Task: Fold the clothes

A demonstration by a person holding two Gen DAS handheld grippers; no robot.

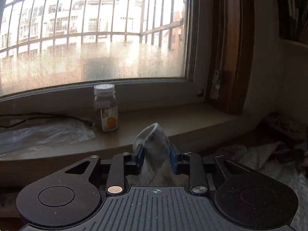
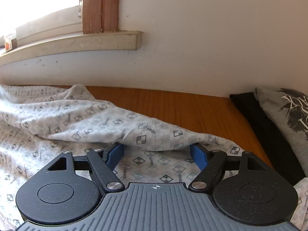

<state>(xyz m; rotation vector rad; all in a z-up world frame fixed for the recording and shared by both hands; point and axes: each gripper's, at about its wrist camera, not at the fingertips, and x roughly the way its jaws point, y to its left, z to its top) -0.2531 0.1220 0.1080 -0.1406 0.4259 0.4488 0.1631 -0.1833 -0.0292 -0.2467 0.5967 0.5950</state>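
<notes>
Left gripper (image 1: 156, 155) is pinching a bunched corner of the pale patterned cotton garment (image 1: 154, 146); right gripper (image 2: 156, 155) is hovering with fingers spread.

The garment (image 2: 80, 115) is lying rumpled across the orange-brown wooden tabletop (image 2: 173, 107); beyond, probably a grey printed T-shirt (image 2: 284, 115) is resting, and a white-capped brown jar (image 1: 105, 108) is standing on the windowsill (image 1: 173, 119).

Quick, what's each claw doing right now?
Left claw: closed on a bunch of cloth.
Right claw: open, holding nothing, low over the patterned garment.
</notes>
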